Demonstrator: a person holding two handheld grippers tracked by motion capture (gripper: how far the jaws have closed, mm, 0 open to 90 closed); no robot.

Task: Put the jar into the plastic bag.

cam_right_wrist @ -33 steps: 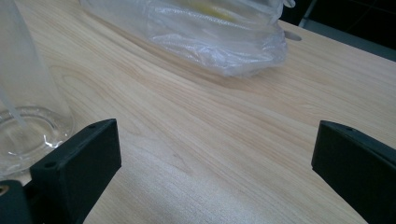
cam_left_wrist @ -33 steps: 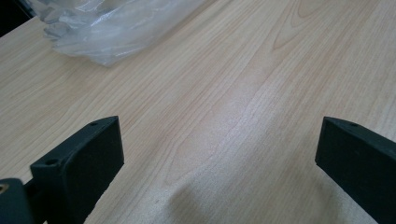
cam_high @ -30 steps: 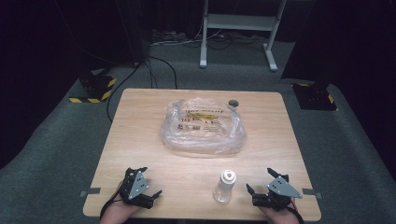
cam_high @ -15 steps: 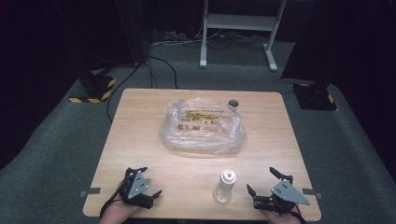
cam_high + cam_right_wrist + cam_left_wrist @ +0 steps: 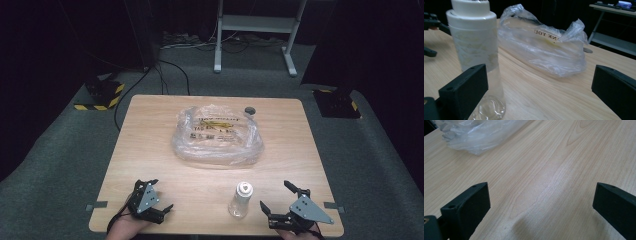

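Note:
A clear plastic bottle [image 5: 240, 200] with a white cap stands upright near the table's front edge; in the right gripper view the bottle [image 5: 476, 57] rises just beyond the left jaw. A crumpled clear plastic bag [image 5: 217, 135] with printed lettering lies at the table's middle, and the bag [image 5: 544, 47] sits behind the bottle. My right gripper [image 5: 278, 198] rests open at the front right, a little right of the bottle, with nothing between its jaws. My left gripper [image 5: 161, 194] rests open at the front left over bare wood [image 5: 541, 185]. A corner of the bag [image 5: 476, 135] shows at the upper left.
A small dark round cap [image 5: 249, 110] lies on the wooden table [image 5: 150, 135] at the back, just behind the bag. Grey carpet surrounds the table. A white metal frame [image 5: 255, 30] and cables stand on the floor beyond the far edge.
My right gripper has shifted slightly to the right and toward the front edge. The left gripper, bottle and bag have stayed put.

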